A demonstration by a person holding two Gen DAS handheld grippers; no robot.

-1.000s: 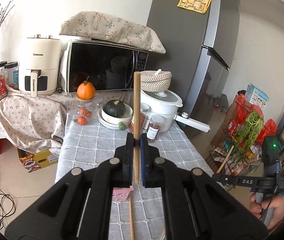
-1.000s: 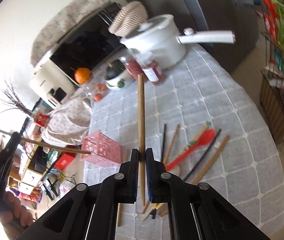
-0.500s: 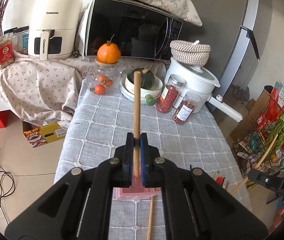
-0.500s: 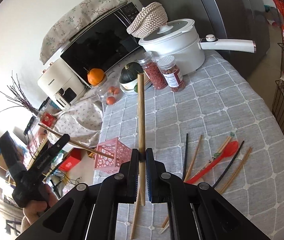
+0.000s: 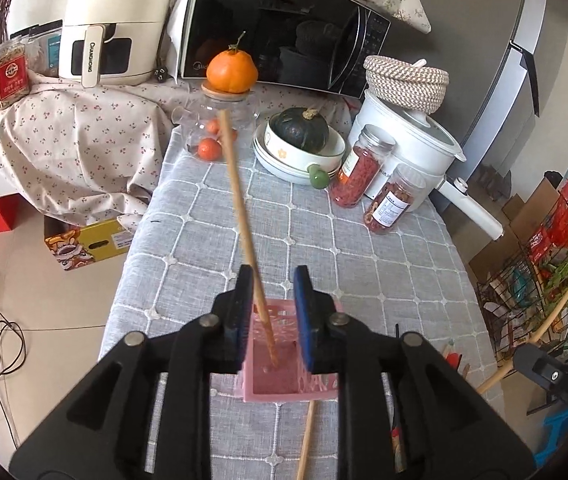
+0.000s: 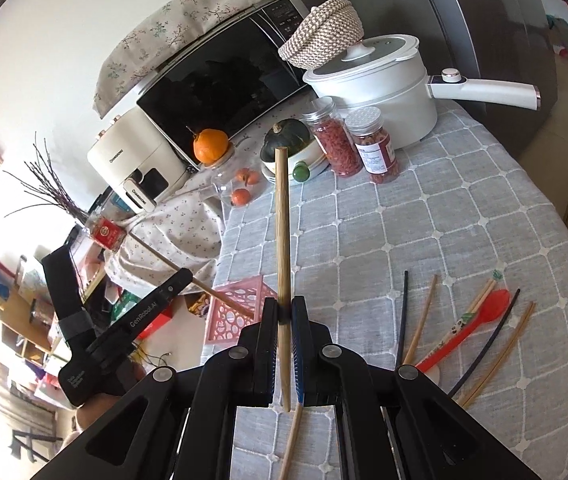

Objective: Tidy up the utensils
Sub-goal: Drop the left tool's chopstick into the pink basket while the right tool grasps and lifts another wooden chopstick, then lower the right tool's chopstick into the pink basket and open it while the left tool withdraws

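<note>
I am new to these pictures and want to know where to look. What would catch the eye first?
First, the left gripper, its jaws just opened, with a wooden chopstick leaning between them, its lower end in the pink basket at the table's near left edge. Next, the right gripper, shut on another chopstick pointing up. Loose chopsticks and a red spoon lie to its right.

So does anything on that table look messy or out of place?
Yes: a jumble of loose utensils, several chopsticks and a red spoon, lies scattered at angles on the grey checked cloth, outside the pink basket. One wooden chopstick leans tilted in that basket rather than upright.
</note>
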